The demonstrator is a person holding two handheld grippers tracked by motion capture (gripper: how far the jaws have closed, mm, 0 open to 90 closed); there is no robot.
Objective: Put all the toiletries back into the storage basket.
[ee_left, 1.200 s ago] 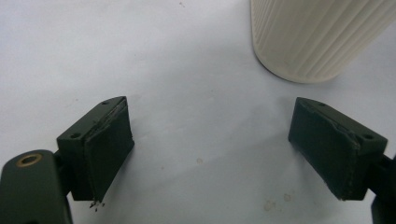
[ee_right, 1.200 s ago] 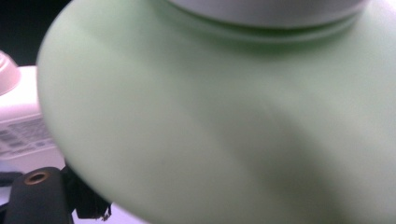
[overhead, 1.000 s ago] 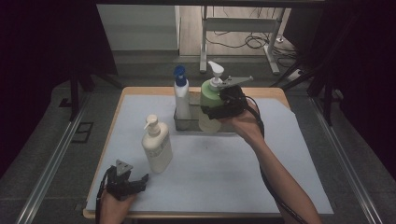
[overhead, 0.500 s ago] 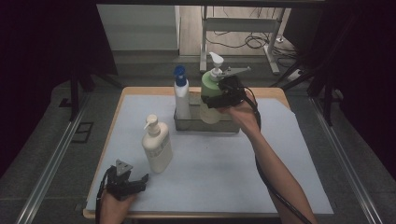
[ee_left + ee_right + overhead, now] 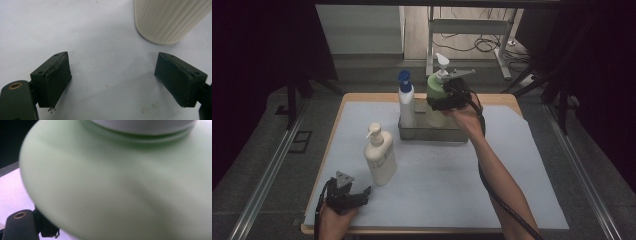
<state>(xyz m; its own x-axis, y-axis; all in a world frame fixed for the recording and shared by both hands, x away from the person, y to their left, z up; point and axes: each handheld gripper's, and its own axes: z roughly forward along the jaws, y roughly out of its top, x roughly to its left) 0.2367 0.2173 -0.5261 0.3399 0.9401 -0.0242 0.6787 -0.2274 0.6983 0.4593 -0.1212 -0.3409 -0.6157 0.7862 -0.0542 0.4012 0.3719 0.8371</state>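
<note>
The right gripper [image 5: 443, 101] grips the green pump bottle [image 5: 435, 90] over the metal tray [image 5: 432, 134] at twelve o'clock, while the left gripper [image 5: 112, 82], at seven o'clock, gapes wide and empty.

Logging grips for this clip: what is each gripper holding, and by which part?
The right gripper clamps the green pump bottle around its upper body. The left gripper is open, holding nothing.
</note>
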